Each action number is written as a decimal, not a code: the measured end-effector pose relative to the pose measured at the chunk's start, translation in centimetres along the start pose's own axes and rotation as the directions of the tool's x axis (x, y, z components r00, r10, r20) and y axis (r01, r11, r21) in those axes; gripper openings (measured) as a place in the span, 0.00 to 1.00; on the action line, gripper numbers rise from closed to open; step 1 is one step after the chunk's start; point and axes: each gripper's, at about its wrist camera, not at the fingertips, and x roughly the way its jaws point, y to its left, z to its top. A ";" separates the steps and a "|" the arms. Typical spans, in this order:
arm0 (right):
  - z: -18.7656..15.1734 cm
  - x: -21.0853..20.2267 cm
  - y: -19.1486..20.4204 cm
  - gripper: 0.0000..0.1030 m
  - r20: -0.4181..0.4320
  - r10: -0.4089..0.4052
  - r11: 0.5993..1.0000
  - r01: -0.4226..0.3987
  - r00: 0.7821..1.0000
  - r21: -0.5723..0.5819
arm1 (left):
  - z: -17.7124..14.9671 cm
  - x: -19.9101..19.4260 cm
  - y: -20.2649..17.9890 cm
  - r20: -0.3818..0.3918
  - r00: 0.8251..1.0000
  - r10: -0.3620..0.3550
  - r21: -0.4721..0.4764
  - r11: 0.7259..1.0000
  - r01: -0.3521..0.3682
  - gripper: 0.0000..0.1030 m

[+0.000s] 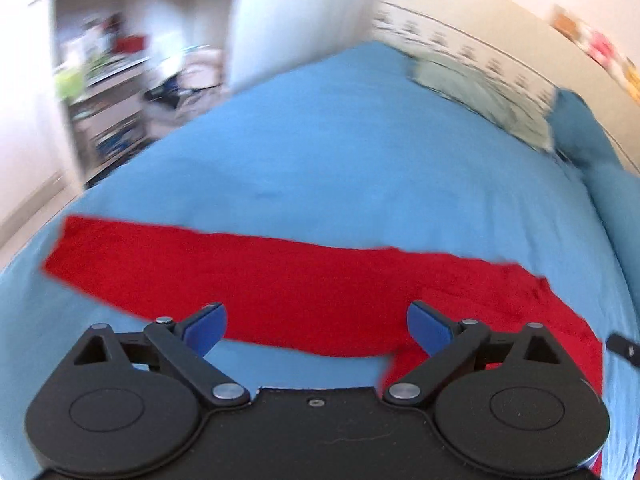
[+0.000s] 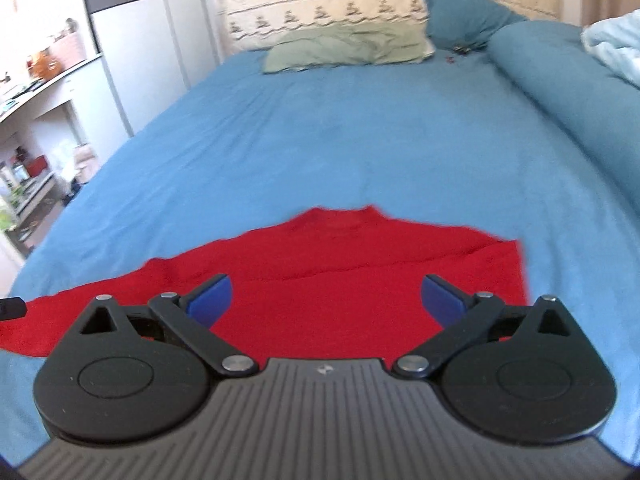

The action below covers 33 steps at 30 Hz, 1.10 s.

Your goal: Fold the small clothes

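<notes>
A red long-sleeved garment (image 1: pixel 280 280) lies flat on the blue bedsheet (image 1: pixel 340 152). In the left wrist view one sleeve stretches out to the left and the body lies at the lower right. My left gripper (image 1: pixel 316 330) is open and empty, hovering over the sleeve near the armpit. In the right wrist view the garment (image 2: pixel 340 276) shows its collar at the top and a sleeve running to the lower left. My right gripper (image 2: pixel 326 300) is open and empty over the body of the garment.
A green pillow (image 2: pixel 348 46) and a dark blue pillow (image 2: pixel 468 16) lie at the headboard. A rolled blue duvet (image 2: pixel 568 80) runs along the bed's right side. Shelves and cupboards (image 1: pixel 120 80) stand left of the bed.
</notes>
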 end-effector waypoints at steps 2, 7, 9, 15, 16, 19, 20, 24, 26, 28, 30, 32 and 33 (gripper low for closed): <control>-0.4 0.7 2.6 1.00 -0.018 0.017 1.000 -0.017 1.000 -0.006 | 0.4 0.0 3.0 0.000 0.999 0.033 -0.047 0.998 -0.033 0.96; -1.9 2.2 8.5 1.00 -0.056 0.055 0.998 -0.057 0.997 -0.030 | 1.2 0.6 9.7 -0.002 0.994 0.109 -0.132 0.985 -0.108 0.95; -2.4 2.7 10.5 1.00 -0.062 0.057 0.998 -0.059 0.996 -0.035 | 1.1 1.2 12.4 -0.016 0.991 0.130 -0.176 0.976 -0.130 0.93; -3.7 4.7 14.5 1.00 -0.097 0.056 0.998 -0.056 0.994 0.006 | 1.2 5.5 19.2 -0.090 0.986 0.142 -0.302 0.939 -0.163 0.64; -4.1 4.7 15.0 1.00 -0.101 0.054 0.999 -0.053 0.993 0.010 | 1.2 6.0 19.8 -0.099 0.986 0.136 -0.310 0.937 -0.160 0.60; -5.0 5.5 16.3 1.00 -0.115 0.051 0.999 -0.049 0.992 0.016 | 1.2 7.4 21.0 -0.107 0.987 0.122 -0.334 0.930 -0.151 0.54; -5.2 5.8 16.5 1.00 -0.119 0.050 0.999 -0.049 0.992 0.013 | 1.3 7.6 21.2 -0.101 0.987 0.122 -0.339 0.929 -0.149 0.53; -5.6 6.4 17.3 1.00 -0.121 0.053 0.999 -0.052 0.991 0.006 | 2.0 8.3 21.0 -0.093 0.985 0.145 -0.324 0.931 -0.167 0.35; -5.6 6.6 17.3 1.00 -0.118 0.059 0.998 -0.058 0.991 0.010 | 2.3 8.7 21.0 -0.098 0.982 0.163 -0.317 0.930 -0.186 0.12; -5.4 6.6 17.1 1.00 -0.115 0.067 0.998 -0.065 0.991 0.018 | 2.6 9.1 21.2 -0.095 0.982 0.162 -0.320 0.929 -0.184 0.07; -5.1 6.6 16.6 1.00 -0.112 0.073 0.997 -0.070 0.991 0.030 | 2.8 9.0 20.8 -0.093 0.981 0.172 -0.307 0.932 -0.193 0.06; -4.7 6.4 16.1 1.00 -0.105 0.080 0.996 -0.076 0.991 0.039 | 3.3 8.7 20.2 -0.079 0.979 0.187 -0.287 0.936 -0.201 0.05; -4.4 6.2 15.7 1.00 -0.100 0.082 0.996 -0.078 0.992 0.040 | 3.6 8.3 19.7 -0.067 0.979 0.192 -0.277 0.939 -0.203 0.05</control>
